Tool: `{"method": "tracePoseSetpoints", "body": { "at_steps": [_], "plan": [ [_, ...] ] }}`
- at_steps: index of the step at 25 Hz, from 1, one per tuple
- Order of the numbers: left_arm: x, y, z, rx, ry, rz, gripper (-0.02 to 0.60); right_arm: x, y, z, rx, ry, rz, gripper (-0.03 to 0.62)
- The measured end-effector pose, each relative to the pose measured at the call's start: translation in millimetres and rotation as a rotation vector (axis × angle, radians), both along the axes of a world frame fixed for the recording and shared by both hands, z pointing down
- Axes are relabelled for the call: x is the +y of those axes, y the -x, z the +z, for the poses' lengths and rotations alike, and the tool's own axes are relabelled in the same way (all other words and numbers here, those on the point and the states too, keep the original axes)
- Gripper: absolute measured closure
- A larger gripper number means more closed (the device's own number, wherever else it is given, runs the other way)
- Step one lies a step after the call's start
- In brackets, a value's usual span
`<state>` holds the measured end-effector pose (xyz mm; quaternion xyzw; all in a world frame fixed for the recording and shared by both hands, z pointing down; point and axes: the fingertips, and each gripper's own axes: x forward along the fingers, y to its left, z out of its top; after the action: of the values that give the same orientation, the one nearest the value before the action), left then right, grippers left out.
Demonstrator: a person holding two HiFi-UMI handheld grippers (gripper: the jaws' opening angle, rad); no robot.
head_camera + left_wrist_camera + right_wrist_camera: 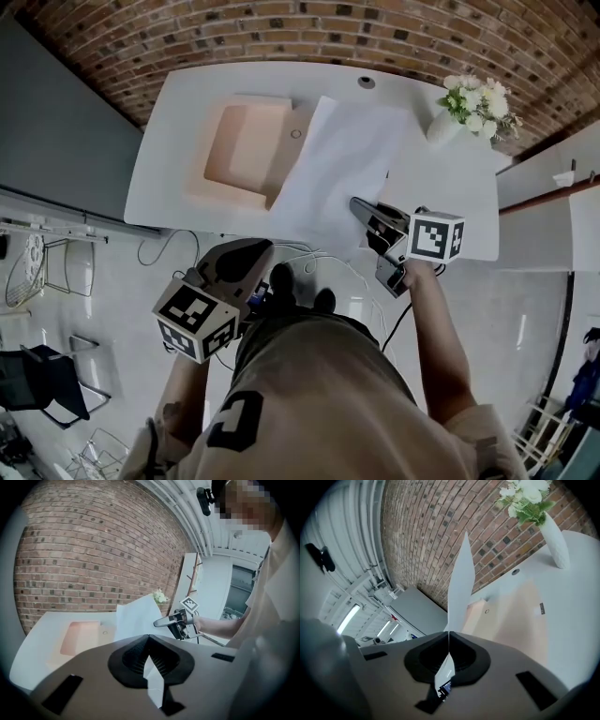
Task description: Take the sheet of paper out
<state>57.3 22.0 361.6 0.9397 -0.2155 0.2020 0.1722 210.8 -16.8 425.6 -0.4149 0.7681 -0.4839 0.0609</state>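
Note:
A white sheet of paper (333, 173) is lifted over the white table (183, 112), and its near edge is pinched in my right gripper (358, 206), which is shut on it. In the right gripper view the sheet (461, 581) rises edge-on from the closed jaws (449, 633). A peach folder (239, 150) lies flat to the left; the sheet's lower left corner overlaps its right edge. My left gripper (255, 248) hangs off the table's near edge, close to my body. Its jaws (149, 636) meet, and nothing shows between them. From the left gripper view I see the sheet (136, 616) and the right gripper (159, 623).
A white vase of flowers (469, 108) stands at the table's far right corner. A round hole (366, 82) sits near the table's back edge. A brick wall runs behind the table. Wire chairs (42, 272) and a cable lie on the floor to the left.

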Motion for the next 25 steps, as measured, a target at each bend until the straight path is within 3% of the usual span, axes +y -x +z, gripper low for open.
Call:
{"method": "tracePoseSetpoints", "body": {
  "at_steps": [9,17,25],
  "plan": [
    [32.3,-11.6,-2.7,-0.033,-0.008,-0.012,0.568,18.7,-4.7,-27.5,-0.067,-0.08,-0.038,0.569],
    [42.7,3.9,-5.1,-0.064,0.002,-0.049,0.568,19.8,17.6,-38.9,-0.131,-0.12,-0.105,0.569],
    [29.4,22.0,-5.9,-0.045,-0.002,-0.034,0.568,13.6,38.4,-57.7,-0.145,-0.161,-0.122,0.569]
  ]
}}
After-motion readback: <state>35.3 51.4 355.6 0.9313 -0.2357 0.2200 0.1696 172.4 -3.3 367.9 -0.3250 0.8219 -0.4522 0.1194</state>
